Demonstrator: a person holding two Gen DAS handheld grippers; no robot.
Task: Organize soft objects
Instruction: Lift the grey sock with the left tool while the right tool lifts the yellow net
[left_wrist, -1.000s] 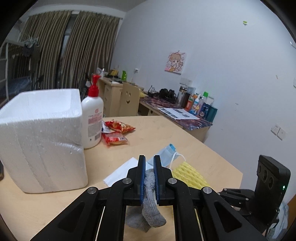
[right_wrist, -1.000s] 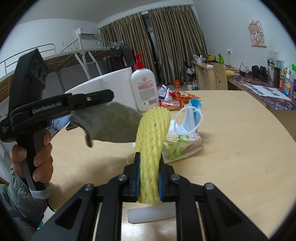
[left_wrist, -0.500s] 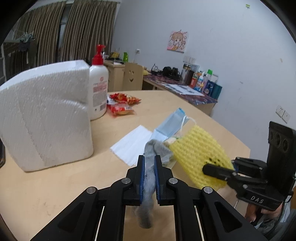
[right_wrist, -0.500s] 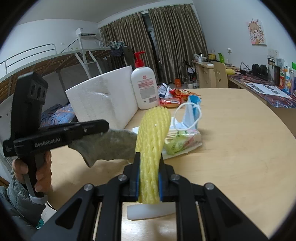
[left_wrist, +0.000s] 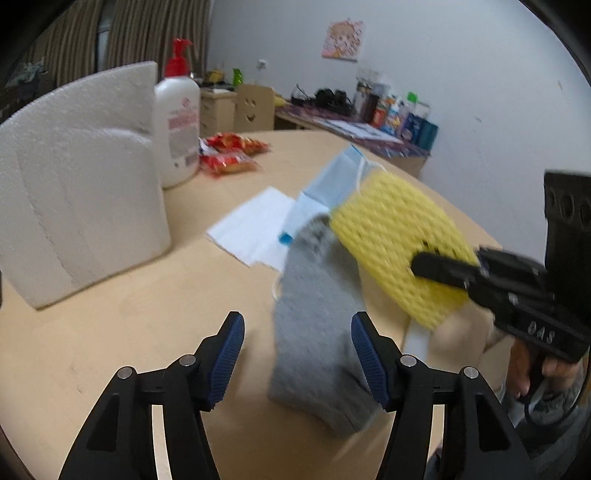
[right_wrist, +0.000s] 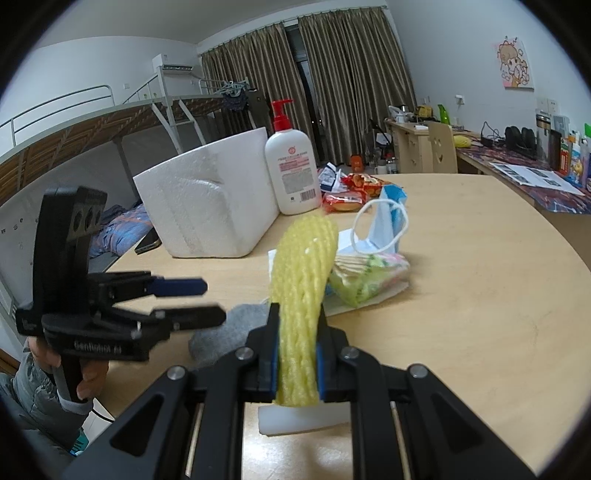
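My left gripper (left_wrist: 297, 356) is open and empty, low over the wooden table (left_wrist: 110, 332). A grey sock (left_wrist: 317, 325) lies loose on the table between its fingers, nearer the right one; it also shows in the right wrist view (right_wrist: 225, 334). My right gripper (right_wrist: 295, 354) is shut on a yellow foam net sleeve (right_wrist: 301, 280), held above the table. That sleeve (left_wrist: 395, 240) hangs just beyond the sock in the left wrist view, held by the right gripper (left_wrist: 443, 269). The open left gripper (right_wrist: 192, 301) shows at the left in the right wrist view.
A white foam box (left_wrist: 81, 173) and a lotion pump bottle (left_wrist: 177, 122) stand at the left. A blue face mask (left_wrist: 332, 177), white tissue (left_wrist: 255, 229), red snack packs (left_wrist: 229, 162) and a green snack bag (right_wrist: 369, 280) lie mid-table. A white foam strip (right_wrist: 295, 419) lies under my right gripper.
My left gripper has opened and let go of the grey sock, which now lies on the table. The right gripper still holds the yellow sleeve, now close beside the sock.
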